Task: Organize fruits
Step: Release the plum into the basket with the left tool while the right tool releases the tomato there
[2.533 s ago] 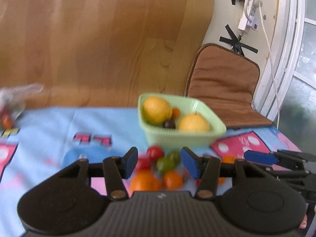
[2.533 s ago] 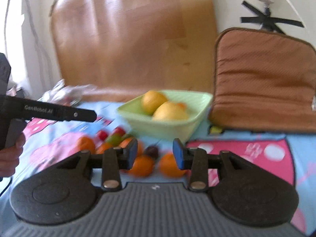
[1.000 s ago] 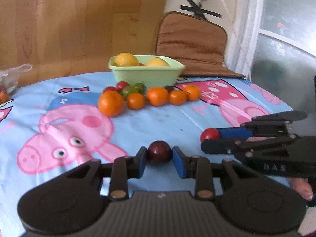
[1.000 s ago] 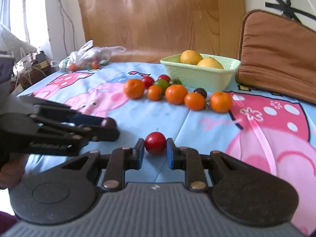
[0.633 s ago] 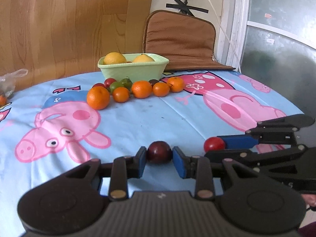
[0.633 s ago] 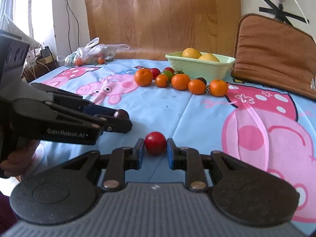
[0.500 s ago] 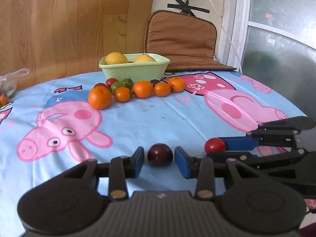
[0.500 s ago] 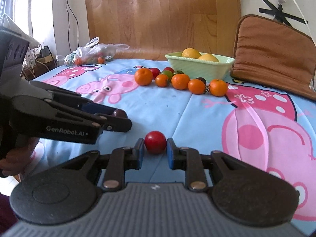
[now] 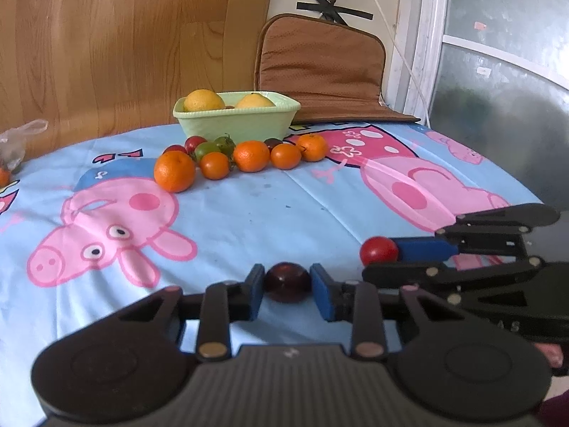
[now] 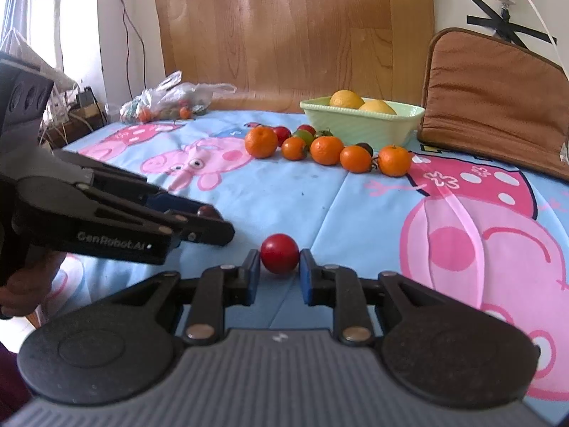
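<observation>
My left gripper point(image 9: 287, 286) has its jaws slightly apart around a dark red plum point(image 9: 288, 282) that rests on the tablecloth at the near edge. My right gripper point(image 10: 279, 267) also stands slightly open around a bright red tomato point(image 10: 279, 253) on the cloth. That tomato also shows in the left wrist view point(image 9: 378, 250). A row of oranges point(image 9: 174, 171) and small red and green fruits point(image 9: 207, 149) lies in front of a pale green bowl point(image 9: 235, 120) holding two yellow fruits point(image 9: 203, 100).
The blue cartoon-pig tablecloth point(image 9: 249, 206) covers the round table. A brown cushion point(image 9: 320, 71) leans behind the bowl. A plastic bag of fruit point(image 10: 167, 103) sits at the far left by the wooden board. A window and a cable are at the right.
Both grippers carried a fruit from the pile back to the near edge. The left jaws opened off the plum half a second ago; the right jaws have now parted a little from the tomato.
</observation>
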The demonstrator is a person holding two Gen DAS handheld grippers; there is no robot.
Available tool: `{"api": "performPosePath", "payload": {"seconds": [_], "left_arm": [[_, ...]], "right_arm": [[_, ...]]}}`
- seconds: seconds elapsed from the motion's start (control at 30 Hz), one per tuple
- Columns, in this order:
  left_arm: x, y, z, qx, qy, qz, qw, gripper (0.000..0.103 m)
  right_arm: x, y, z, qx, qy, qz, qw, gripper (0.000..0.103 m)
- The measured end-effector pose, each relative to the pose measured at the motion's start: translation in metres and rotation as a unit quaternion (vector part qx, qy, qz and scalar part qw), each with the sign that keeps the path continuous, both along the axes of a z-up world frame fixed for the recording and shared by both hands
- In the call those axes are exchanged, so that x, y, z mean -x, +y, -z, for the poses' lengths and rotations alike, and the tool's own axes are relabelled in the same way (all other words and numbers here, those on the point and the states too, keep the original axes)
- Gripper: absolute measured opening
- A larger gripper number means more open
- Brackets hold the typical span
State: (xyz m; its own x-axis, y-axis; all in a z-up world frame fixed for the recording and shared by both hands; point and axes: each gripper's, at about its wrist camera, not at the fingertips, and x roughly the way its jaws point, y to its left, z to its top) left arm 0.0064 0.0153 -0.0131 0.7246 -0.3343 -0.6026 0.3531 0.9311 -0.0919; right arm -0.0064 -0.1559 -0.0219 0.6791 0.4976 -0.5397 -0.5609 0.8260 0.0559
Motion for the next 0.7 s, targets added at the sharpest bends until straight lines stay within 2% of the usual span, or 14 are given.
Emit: {"api": "performPosePath", "payload": {"seconds": [0.23, 0.33, 0.43, 0.57, 0.7], "left_arm": [[-0.047, 0.007, -0.03, 0.009, -0.016, -0.004, 0.9998, 0.029], [-0.087, 0.008, -0.043, 0.002, -0.03, -0.023, 0.9993, 0.029], [-0.134, 0.009, -0.052, 0.012, -0.026, -0.045, 0.9986, 0.029], [-0.189, 0.008, -0.057, 0.022, -0.026, -0.071, 0.9969, 0.029], [-0.227, 0.001, -0.05, 0.006, -0.017, -0.083, 0.9964, 0.029]], "right_arm": [[-0.034, -0.004, -0.021, -0.006, -0.028, -0.006, 1.0, 0.026], [-0.067, -0.006, -0.031, -0.013, -0.048, 0.01, 0.999, 0.026], [-0.105, -0.01, -0.038, -0.031, -0.052, 0.033, 0.998, 0.026], [-0.154, -0.011, -0.04, -0.026, -0.067, 0.058, 0.996, 0.026], [-0.184, -0.009, -0.034, -0.009, -0.068, 0.065, 0.996, 0.026]]}}
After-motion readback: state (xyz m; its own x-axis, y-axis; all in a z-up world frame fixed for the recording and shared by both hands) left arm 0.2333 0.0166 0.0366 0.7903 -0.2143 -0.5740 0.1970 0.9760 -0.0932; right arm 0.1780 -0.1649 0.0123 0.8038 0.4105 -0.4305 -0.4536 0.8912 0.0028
